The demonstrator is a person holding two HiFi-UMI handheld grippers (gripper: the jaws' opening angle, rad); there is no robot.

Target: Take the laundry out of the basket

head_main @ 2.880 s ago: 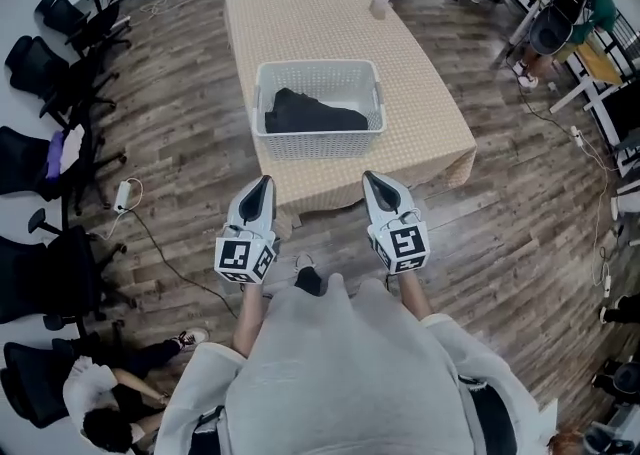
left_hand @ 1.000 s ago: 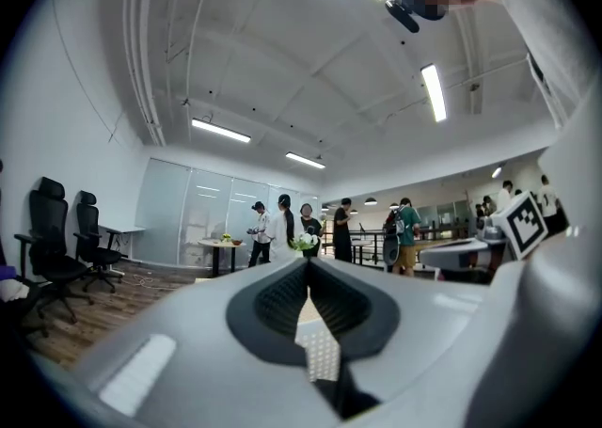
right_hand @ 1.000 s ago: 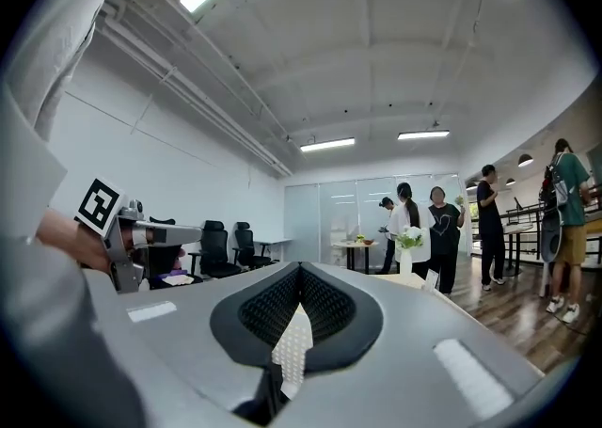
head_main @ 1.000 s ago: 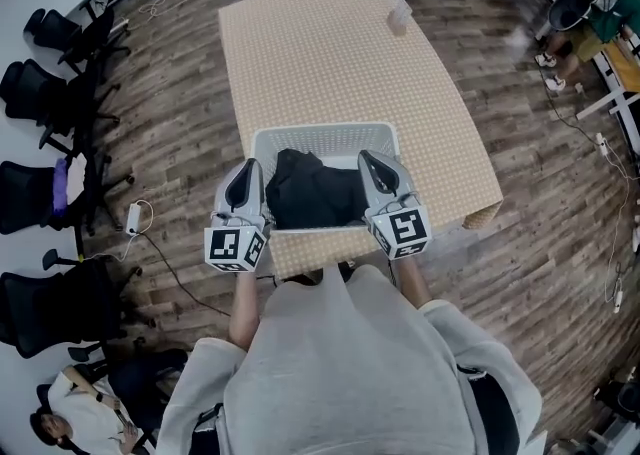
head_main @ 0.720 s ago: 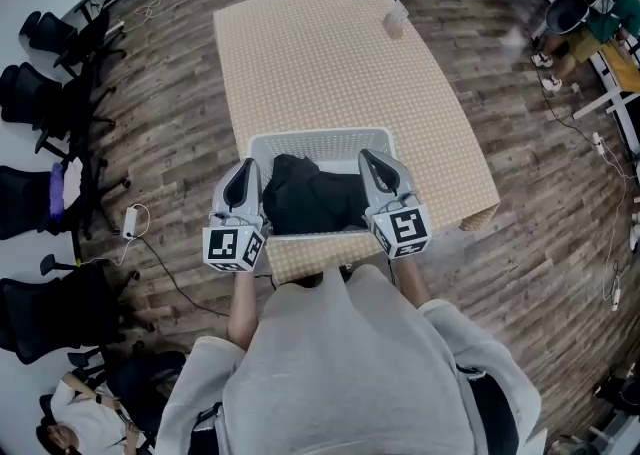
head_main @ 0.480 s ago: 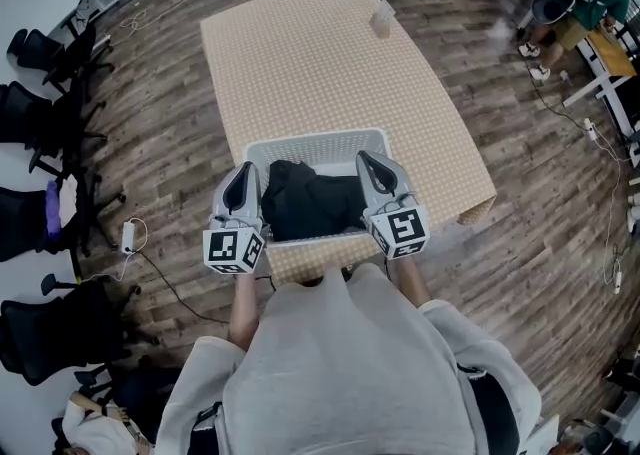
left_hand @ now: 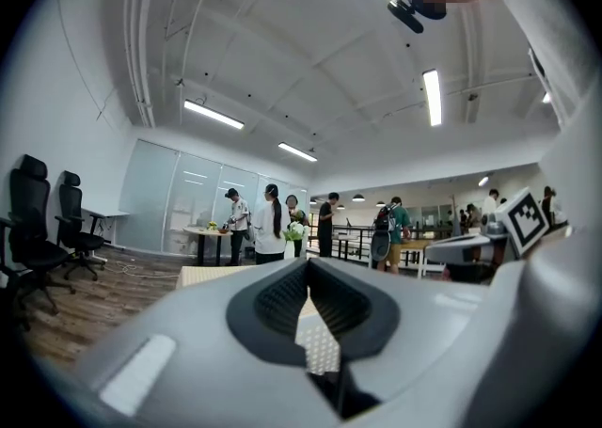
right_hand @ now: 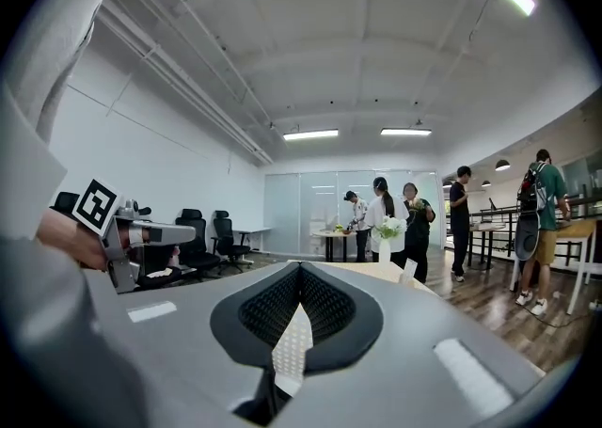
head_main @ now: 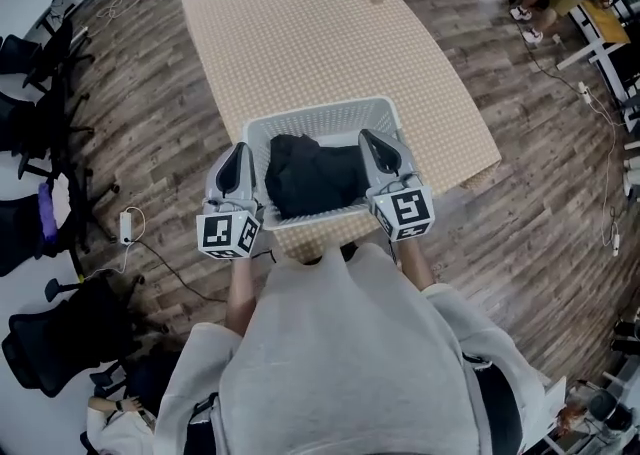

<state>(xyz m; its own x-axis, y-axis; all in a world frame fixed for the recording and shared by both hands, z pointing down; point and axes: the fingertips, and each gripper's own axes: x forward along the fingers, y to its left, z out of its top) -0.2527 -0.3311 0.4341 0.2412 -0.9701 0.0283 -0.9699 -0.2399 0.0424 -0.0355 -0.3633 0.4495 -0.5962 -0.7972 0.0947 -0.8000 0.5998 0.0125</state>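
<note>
- Left gripper (head_main: 240, 155) pressed together, tips meeting, nothing pinched; held level just beside the left wall of the white laundry basket (head_main: 322, 113).
- Right gripper (head_main: 373, 140) also pressed together, empty; sat over the basket's right rim.
- Black laundry (head_main: 312, 178) lay bunched inside the basket, between the 2 grippers, touched by neither.
- Basket stood at the near edge of the tabletop (head_main: 300, 33), which had a beige checked cover.
- Black office chairs (head_main: 35, 73) stood on the wood floor to the left.
</note>
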